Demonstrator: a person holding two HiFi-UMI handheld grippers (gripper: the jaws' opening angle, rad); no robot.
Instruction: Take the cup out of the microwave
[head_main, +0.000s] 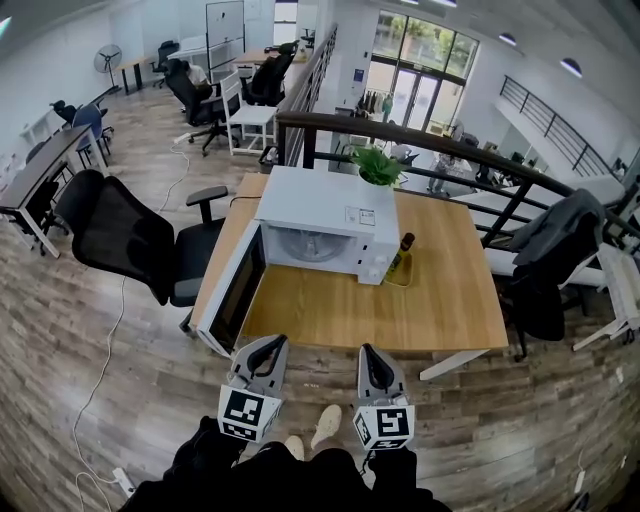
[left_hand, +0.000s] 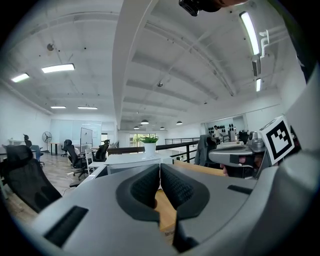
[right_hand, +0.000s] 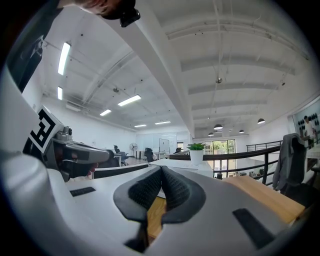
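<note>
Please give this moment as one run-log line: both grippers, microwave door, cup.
left gripper: shut, empty | right gripper: shut, empty | microwave door: open | cup: not made out

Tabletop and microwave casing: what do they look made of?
Tabletop: likely wood or wood-look laminate, smooth, warm brown with faint grain. Microwave casing: probably painted sheet metal, maybe plastic; flat white, low sheen, straight edges.

The white microwave (head_main: 325, 205) stands upright on the back left part of the wooden table (head_main: 420, 310). Its dark-windowed door (head_main: 232, 300) is swung wide open to the left, along the table's left edge. The pale cavity faces the near edge. Whether a cup stands inside cannot be told.
</note>
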